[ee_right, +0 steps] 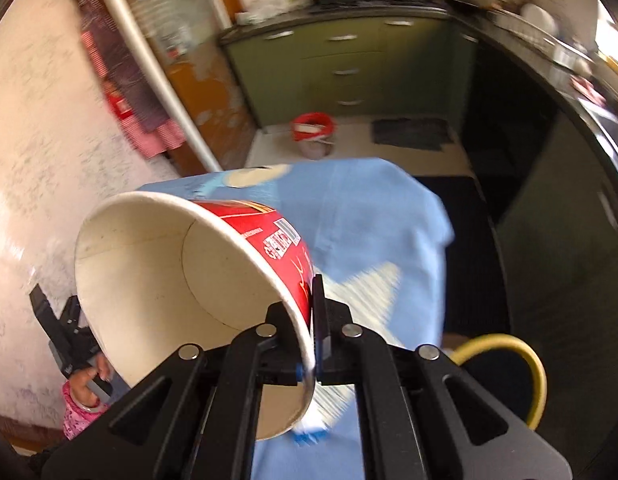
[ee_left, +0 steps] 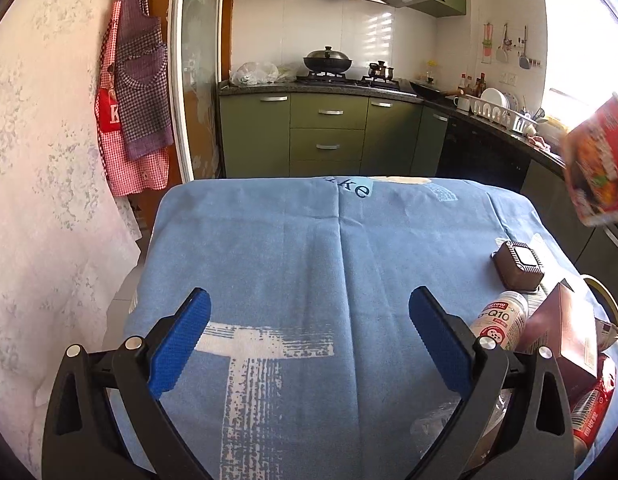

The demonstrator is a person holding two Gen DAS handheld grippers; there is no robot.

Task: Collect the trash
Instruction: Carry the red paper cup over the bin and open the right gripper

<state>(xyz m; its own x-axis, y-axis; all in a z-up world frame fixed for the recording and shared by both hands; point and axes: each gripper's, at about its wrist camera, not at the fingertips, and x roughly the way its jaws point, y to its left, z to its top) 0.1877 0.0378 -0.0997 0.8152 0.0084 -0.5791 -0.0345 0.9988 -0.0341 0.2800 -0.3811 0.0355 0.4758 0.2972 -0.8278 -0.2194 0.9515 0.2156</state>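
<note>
While the right tongs (ee_right: 305,344) pinch the rim of an empty noodle cup (ee_right: 181,280) lifted above the table (ee_left: 289,248), the left tongs (ee_left: 309,344) hang wide and empty, leaving the bottle (ee_left: 501,316), boxes and wrappers uncollected.

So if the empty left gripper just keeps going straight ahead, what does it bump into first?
Probably only the blue tablecloth. The left gripper has open jaws aimed over bare cloth; the white bottle and dark box sit off to its right.
</note>
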